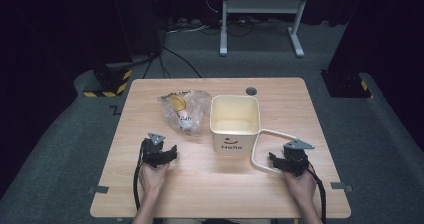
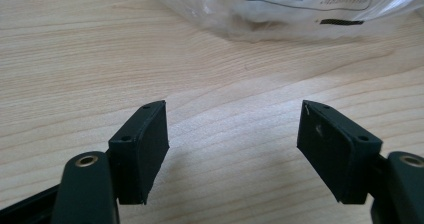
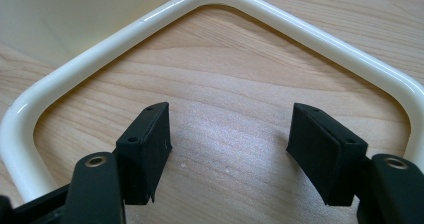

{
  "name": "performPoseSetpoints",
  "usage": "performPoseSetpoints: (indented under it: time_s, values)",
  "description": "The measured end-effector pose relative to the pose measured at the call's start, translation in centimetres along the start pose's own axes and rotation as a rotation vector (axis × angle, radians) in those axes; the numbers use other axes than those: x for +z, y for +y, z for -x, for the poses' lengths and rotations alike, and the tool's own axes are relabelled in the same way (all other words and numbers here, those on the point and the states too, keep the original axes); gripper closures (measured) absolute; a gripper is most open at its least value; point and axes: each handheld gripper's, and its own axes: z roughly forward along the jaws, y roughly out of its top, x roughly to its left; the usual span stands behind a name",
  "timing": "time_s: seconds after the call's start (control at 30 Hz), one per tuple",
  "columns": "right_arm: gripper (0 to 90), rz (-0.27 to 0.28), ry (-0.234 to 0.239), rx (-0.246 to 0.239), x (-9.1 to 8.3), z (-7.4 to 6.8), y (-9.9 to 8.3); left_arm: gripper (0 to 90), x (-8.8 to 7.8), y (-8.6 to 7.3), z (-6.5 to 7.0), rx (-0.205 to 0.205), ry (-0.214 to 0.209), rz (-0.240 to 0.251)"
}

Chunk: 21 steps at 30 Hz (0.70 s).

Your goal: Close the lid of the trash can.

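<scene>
While a cream square plastic bucket [image 1: 235, 122] stands mid-table on the light wooden table [image 1: 200, 184], its white looped handle [image 3: 100, 49] lies flat around the right gripper [image 3: 230, 144], whose jaws are spread and empty. Nothing blocks the left gripper [image 2: 232, 139], also spread wide, near the crinkled clear plastic bag [image 2: 280, 9] with a printed label, left of the bucket.

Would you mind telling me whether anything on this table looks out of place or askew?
Mostly tidy. The cream bin stands upright, but its handle has dropped flat onto the table beside it. The clear plastic bag lies crumpled to the bin's left.
</scene>
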Motion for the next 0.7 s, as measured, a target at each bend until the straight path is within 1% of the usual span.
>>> performPoseSetpoints:
  time_s: [0.17,0.2,0.27,0.3,0.33,0.4,0.43,0.5,0.6,0.63,0.7]
  values:
    - [33.2,0.0,0.0,0.0,0.0,0.0,0.0,28.9,0.4,-0.2,-0.1,0.006,0.005,0.002]
    - [33.3,0.0,0.0,-0.002,0.0,0.0,0.0,29.1,0.5,-0.3,-0.1,-0.001,0.008,0.008]
    - [33.2,0.0,0.0,-0.002,0.0,0.0,0.0,29.4,0.7,-0.4,-0.2,-0.001,0.015,0.004]
    - [33.2,0.0,0.0,-0.001,0.0,0.0,0.0,29.4,0.8,-0.6,-0.3,-0.002,0.014,0.004]
    - [33.1,0.0,-0.001,-0.002,0.0,0.0,0.0,29.3,0.8,-0.7,-0.4,-0.015,0.007,0.01]
    - [32.9,0.0,-0.004,0.001,0.0,0.0,0.0,29.4,0.7,-0.8,-0.5,-0.016,0.006,0.014]
    - [32.7,0.0,-0.003,0.002,0.0,-0.1,0.0,29.4,0.7,-0.9,-0.5,-0.023,0.002,0.019]
    - [32.9,-0.01,0.0,0.002,-0.2,-0.1,0.0,29.8,0.7,-0.9,-0.5,-0.022,0.0,0.02]
    - [33.3,-0.021,0.03,0.002,-0.3,-0.1,0.1,30.0,0.7,-0.9,-0.6,-0.019,-0.001,0.017]
    - [34.0,-0.023,0.052,0.019,-0.4,0.1,0.3,29.8,0.7,-0.9,-0.5,-0.021,0.002,0.019]
    - [36.6,0.015,0.057,0.032,-1.0,0.3,0.5,28.9,0.7,-0.9,-0.6,-0.02,0.005,0.015]
